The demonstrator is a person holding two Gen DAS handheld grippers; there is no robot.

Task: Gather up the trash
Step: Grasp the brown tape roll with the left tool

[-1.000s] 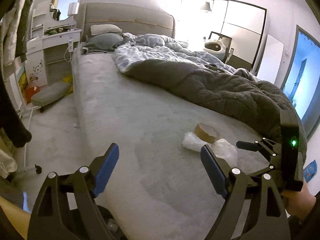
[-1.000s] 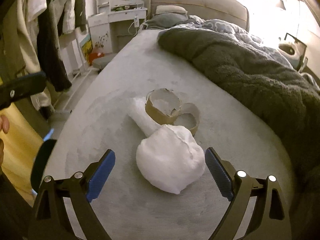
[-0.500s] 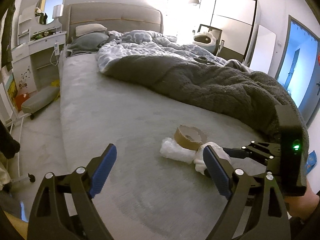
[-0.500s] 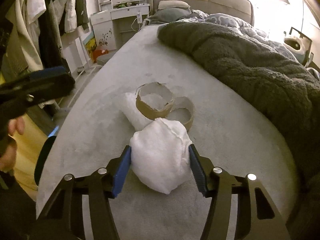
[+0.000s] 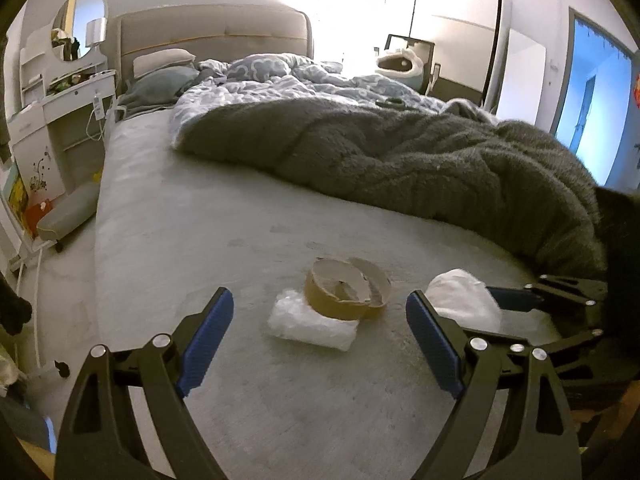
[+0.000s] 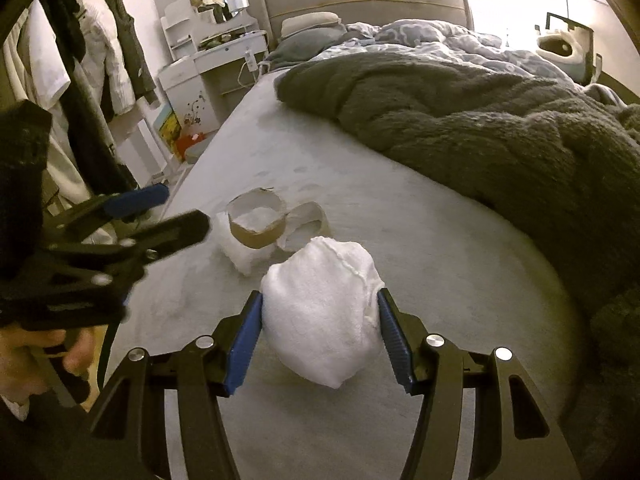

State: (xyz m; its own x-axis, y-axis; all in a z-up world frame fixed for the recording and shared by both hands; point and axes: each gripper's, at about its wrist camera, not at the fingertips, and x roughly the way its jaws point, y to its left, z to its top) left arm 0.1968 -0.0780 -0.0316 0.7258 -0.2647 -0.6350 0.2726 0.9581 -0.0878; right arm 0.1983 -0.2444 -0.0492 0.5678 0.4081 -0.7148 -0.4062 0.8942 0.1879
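Pads of the right gripper (image 6: 320, 340), spread wide a second ago around the crumpled white paper wad (image 6: 324, 312), have just been closing and now press its two sides, holding it slightly above the grey bedsheet (image 6: 440, 240). The wad is roundish, tapering toward the camera. Just beyond it lie two brown cardboard tape rings (image 6: 258, 220), openings upward, touching each other, the left one resting on a flat white plastic packet (image 5: 312, 320) whose long side runs left to right. The left gripper (image 5: 320, 332) hangs wide apart and empty before them, nearer than earlier. Farthest, a dark grey fleece blanket (image 5: 400, 160) is heaped.
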